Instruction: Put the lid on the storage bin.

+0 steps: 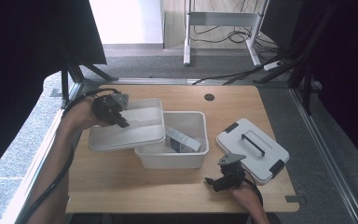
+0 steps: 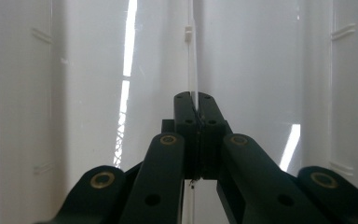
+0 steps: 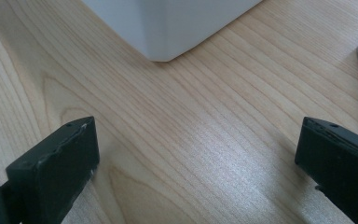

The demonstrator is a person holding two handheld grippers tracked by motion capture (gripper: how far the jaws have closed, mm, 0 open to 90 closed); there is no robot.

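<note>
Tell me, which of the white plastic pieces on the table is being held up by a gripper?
The shallow white tray, pinched on its thin centre divider by the left gripper and overlapping the deep bin. The bin and the black-handled lid lie untouched.

White tray (image 1: 135, 133); white bin (image 1: 186, 158); black-latched white lid (image 1: 251, 149); pale wood-grain table (image 1: 140, 182)

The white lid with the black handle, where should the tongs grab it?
Grab the flat white plastic lid by its raised black bar handle, coming straight down from above. The lid lies flat on the wooden table, and the bar stands clear in its middle.
</note>
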